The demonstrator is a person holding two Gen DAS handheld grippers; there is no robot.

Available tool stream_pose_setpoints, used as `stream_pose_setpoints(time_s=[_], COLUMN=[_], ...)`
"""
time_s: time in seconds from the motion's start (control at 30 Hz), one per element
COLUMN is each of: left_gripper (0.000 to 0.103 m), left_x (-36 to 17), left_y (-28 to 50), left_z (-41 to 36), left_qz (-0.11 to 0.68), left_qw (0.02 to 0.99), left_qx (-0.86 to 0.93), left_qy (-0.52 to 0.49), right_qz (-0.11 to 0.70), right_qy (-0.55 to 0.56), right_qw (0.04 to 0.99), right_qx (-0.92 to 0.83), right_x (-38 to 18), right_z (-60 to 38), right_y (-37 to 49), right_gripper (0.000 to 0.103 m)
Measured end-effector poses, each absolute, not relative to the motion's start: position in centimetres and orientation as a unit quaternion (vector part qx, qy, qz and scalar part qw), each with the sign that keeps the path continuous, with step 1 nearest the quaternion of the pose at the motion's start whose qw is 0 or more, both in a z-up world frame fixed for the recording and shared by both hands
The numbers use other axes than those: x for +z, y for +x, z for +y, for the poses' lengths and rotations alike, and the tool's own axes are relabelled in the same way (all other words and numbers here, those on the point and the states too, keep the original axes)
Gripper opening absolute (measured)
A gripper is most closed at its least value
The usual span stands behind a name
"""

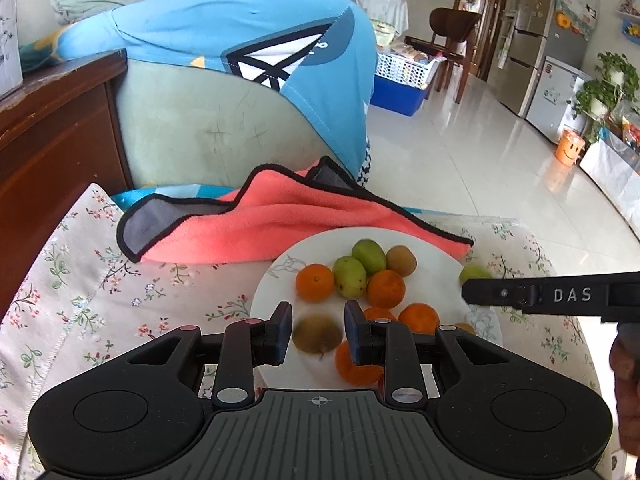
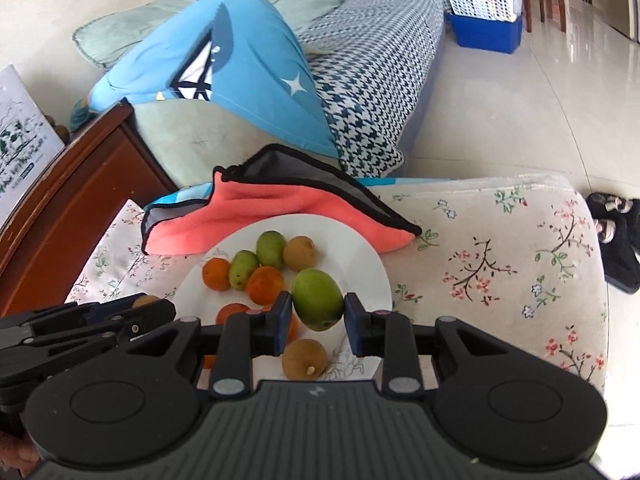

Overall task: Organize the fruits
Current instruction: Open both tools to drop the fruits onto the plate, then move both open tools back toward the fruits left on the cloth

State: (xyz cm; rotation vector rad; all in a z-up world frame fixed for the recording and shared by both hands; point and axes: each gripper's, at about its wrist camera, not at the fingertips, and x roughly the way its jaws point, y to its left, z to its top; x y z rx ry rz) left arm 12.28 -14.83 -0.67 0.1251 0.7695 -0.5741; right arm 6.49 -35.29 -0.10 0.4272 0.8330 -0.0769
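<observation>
A white plate point(image 1: 420, 244) on the floral cloth holds several oranges, two green mangoes point(image 1: 350, 276) and brown kiwis. My left gripper point(image 1: 318, 330) hangs over the plate's near part with a brown kiwi point(image 1: 316, 334) between its fingers, which stand a little apart from it. My right gripper point(image 2: 318, 318) is shut on a larger green mango point(image 2: 318, 298) and holds it above the plate point(image 2: 360, 248). The right gripper also shows in the left wrist view point(image 1: 480, 292) with the mango point(image 1: 472, 274) peeking behind it. The left gripper shows at the left of the right wrist view point(image 2: 152, 308).
A folded coral and grey towel point(image 1: 256, 224) lies just behind the plate. A sofa with a blue cloth point(image 1: 240, 32) stands beyond. A dark wooden cabinet point(image 1: 52, 128) is on the left. Tiled floor point(image 1: 480, 140) and black slippers point(image 2: 616, 236) lie to the right.
</observation>
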Motion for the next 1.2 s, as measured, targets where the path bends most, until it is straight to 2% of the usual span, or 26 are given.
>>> stream_pose_setpoints(time_s=[0.07,0.17,0.23,0.3,0.37,0.87,1.2], left_gripper=[0.028,0.034,0.039,0.053,0.057,0.058,0.059], left_x=[-0.4,0.4,1.3,2.1,2.7,3.7,2.2], left_y=[12.3,12.1,11.9,11.5,11.1,8.9,8.6], left_z=[-15.0,-14.9,-14.8,-14.5,-14.0,-8.7,-6.1], left_qz=[0.369,0.363,0.353,0.342,0.338,0.357,0.377], left_qw=[0.886,0.890,0.895,0.902,0.906,0.903,0.897], left_qx=[-0.275,-0.272,-0.268,-0.260,-0.248,-0.228,-0.204], left_qy=[0.058,0.045,0.041,0.046,0.052,0.067,0.106], right_qz=[0.403,0.393,0.385,0.381,0.378,0.379,0.407], right_qy=[0.223,0.238,0.235,0.237,0.239,0.221,0.172], right_qw=[0.887,0.887,0.891,0.893,0.893,0.899,0.894], right_qx=[-0.042,-0.042,-0.041,-0.040,-0.035,0.019,0.080], right_x=[-0.3,0.2,0.7,1.1,1.4,3.5,2.5], right_z=[-35.5,-35.8,-35.7,-35.6,-35.5,-32.0,-27.6], right_y=[6.6,6.5,6.4,6.3,6.3,4.4,3.6], right_gripper=[0.031,0.031,0.031,0.031,0.031,0.032,0.032])
